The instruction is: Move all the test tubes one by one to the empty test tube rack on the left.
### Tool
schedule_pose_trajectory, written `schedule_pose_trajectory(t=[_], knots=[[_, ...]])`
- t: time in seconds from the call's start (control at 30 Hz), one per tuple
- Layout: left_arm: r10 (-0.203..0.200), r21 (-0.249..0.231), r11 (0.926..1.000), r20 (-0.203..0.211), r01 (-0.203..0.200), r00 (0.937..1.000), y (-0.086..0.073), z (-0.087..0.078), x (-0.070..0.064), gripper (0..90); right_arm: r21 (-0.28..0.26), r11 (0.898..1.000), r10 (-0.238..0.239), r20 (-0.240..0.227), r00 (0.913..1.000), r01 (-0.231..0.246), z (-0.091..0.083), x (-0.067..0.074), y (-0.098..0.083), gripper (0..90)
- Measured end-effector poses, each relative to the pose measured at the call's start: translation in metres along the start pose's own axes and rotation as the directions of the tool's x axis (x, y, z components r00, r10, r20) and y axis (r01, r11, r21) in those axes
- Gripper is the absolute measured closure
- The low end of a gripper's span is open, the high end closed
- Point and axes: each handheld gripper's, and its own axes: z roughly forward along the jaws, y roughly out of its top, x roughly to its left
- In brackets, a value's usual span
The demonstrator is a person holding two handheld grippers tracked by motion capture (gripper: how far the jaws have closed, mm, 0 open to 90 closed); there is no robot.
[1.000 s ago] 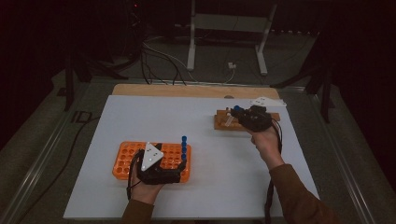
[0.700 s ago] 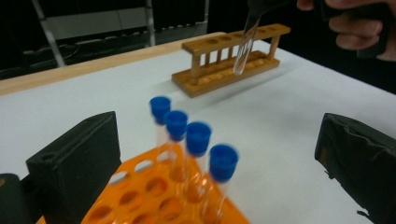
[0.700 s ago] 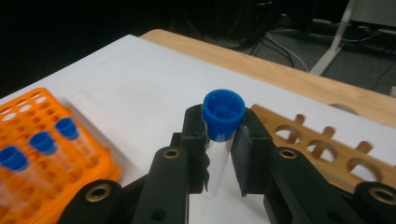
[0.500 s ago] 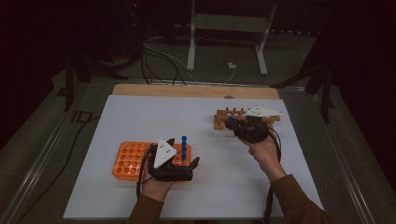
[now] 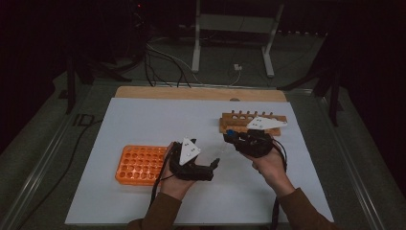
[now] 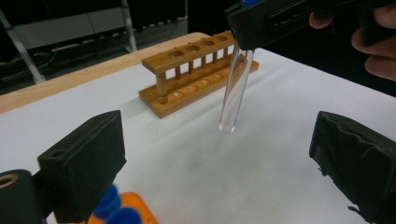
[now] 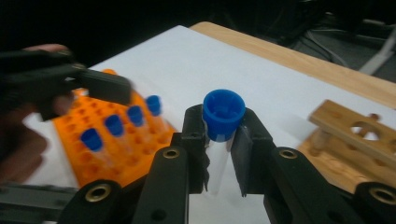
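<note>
Blue-capped and clear, the test tube hangs upright in your right tool, whose jaws are clamped on it just under the cap. In the left gripper view the same tube hangs with its rounded bottom above the white sheet on the worktop, apart from the wooden rack behind it. In the high view your right tool sits just in front of the wooden rack, near its left end, with your right hand behind it.

Your left tool stands with its jaws apart and nothing between them; they have just been closing a little. In the high view that left tool points toward the right one, just beside the right end of the orange rack, held in your left hand. The two tools are near each other but not touching.

From the right gripper view, the orange rack carries four more blue-capped tubes in a row, standing in its holes. The wooden rack's holes that you can see are open.
</note>
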Motion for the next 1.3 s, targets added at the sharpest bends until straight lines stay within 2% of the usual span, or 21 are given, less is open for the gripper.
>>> schedule_pose_trajectory(t=[0.1,0.2,0.3,0.47,0.67,0.87,1.07,1.17,1.3], knots=[[0.008,-0.009,0.9999,-0.006,-0.008,0.9999,0.001,0.004,-0.004,8.8,0.001,1.000,-0.008,-0.027,0.9996,0.008,0.001,0.006,-0.001,76.9],[0.016,-0.018,0.9997,-0.016,-0.016,0.9997,0.002,0.007,-0.006,18.7,0.003,1.000,-0.012,-0.046,0.9989,0.013,0.002,0.011,0.000,76.8],[0.015,-0.030,0.9994,-0.004,-0.015,0.9999,0.002,0.009,-0.006,37.6,0.004,1.000,-0.026,-0.066,0.9975,0.027,0.003,0.017,0.000,76.8],[0.018,-0.044,0.9989,0.043,-0.016,0.9989,0.002,0.010,-0.006,57.8,0.006,0.999,-0.036,-0.086,0.9957,0.037,0.005,0.024,0.001,76.7],[0.012,-0.051,0.9987,0.056,-0.009,0.9984,0.003,0.010,-0.005,71.5,0.008,0.999,-0.035,-0.098,0.9945,0.036,0.007,0.027,0.001,76.7],[0.028,-0.044,0.9987,0.066,-0.025,0.9974,0.002,0.010,-0.006,76.6,0.008,0.999,-0.031,-0.102,0.9943,0.032,0.008,0.028,0.001,76.2],[0.024,-0.035,0.9992,0.056,-0.022,0.9981,0.002,0.009,-0.004,76.9,0.000,1.000,-0.019,-0.129,0.9915,0.019,0.006,0.026,0.002,57.4],[0.013,-0.034,0.9994,0.055,-0.011,0.9984,0.000,0.008,-0.001,77.0,-0.014,1.000,-0.013,-0.112,0.9936,0.011,0.003,0.024,0.003,37.4],[-0.013,-0.039,0.9991,0.059,0.015,0.9982,-0.003,0.006,0.002,77.0,-0.047,0.998,0.042,-0.086,0.9955,-0.046,-0.001,0.018,0.003,17.7]])
